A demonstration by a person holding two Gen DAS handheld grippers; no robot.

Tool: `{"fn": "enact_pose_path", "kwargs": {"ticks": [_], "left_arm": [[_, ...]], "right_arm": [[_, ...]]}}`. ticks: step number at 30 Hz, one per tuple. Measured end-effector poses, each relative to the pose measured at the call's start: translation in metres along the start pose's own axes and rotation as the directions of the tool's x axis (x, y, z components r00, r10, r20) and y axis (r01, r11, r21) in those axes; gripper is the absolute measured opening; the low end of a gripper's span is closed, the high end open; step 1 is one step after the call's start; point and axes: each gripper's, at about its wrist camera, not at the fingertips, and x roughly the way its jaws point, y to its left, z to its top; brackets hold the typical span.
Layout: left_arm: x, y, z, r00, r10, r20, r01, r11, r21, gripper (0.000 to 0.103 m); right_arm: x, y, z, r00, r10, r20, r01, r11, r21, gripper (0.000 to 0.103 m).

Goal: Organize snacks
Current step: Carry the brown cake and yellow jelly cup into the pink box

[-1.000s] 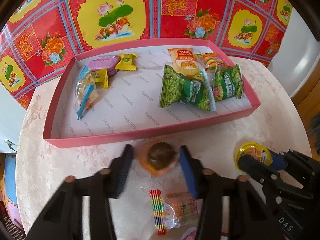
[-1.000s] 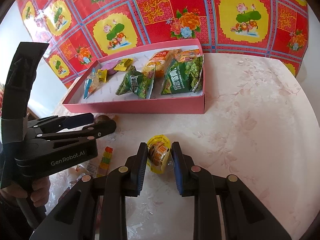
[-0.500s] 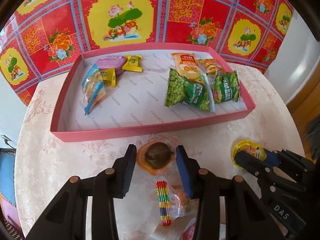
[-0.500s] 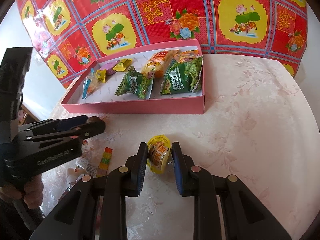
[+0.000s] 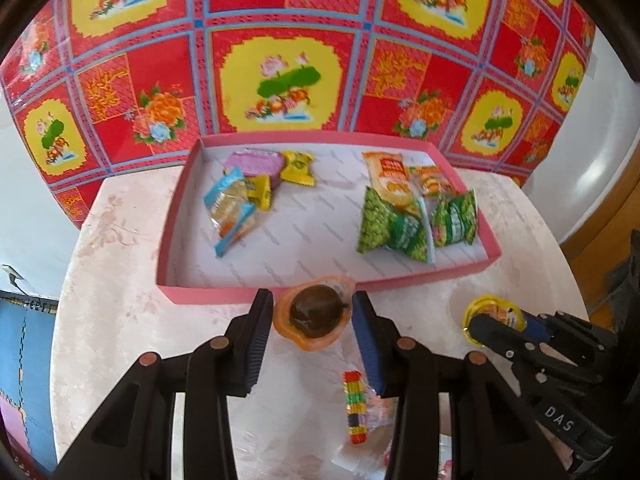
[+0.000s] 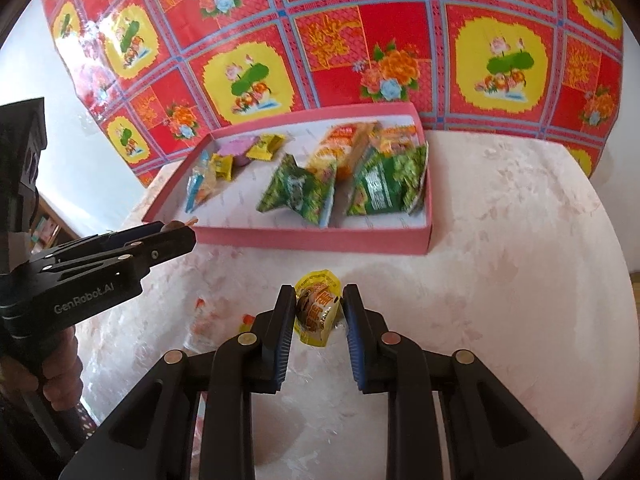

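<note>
My left gripper (image 5: 313,307) is shut on an orange-rimmed jelly cup (image 5: 316,312) with a dark filling, lifted off the table just before the near wall of the pink box (image 5: 224,295). My right gripper (image 6: 318,306) is shut on a yellow-lidded jelly cup (image 6: 317,307), which it holds low over the table. The pink box (image 6: 320,238) holds small candies (image 5: 256,184) at its left and green pea packets (image 5: 412,224) and orange packets at its right. In the right wrist view the left gripper (image 6: 176,234) reaches in from the left toward the box's near corner.
A rainbow-striped candy packet (image 5: 354,408) and other clear wrappers lie on the pale round table (image 6: 500,240) below my left gripper. A red and yellow flowered cloth (image 5: 280,60) hangs behind the box. A hand (image 6: 56,364) grips the left tool's handle.
My left gripper has risen and moved toward the box with the orange jelly cup; the rainbow packet has dropped lower in its view. The right gripper has kept still with the yellow cup.
</note>
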Motion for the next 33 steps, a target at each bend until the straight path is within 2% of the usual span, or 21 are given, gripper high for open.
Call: {"fn": "enact_pose_path", "kwargs": {"ticks": [16, 33], "left_arm": [[0.015, 0.034, 0.021, 0.997, 0.066, 0.037, -0.065, 0.997, -0.043, 0.043], [0.058, 0.039, 0.03, 0.994, 0.109, 0.011, -0.109, 0.994, -0.028, 0.043]], "right_arm": [[0.012, -0.014, 0.04, 0.999, -0.043, 0.034, 0.041, 0.999, 0.033, 0.025], [0.047, -0.025, 0.051, 0.999, -0.048, 0.001, 0.048, 0.998, 0.045, 0.025]]}}
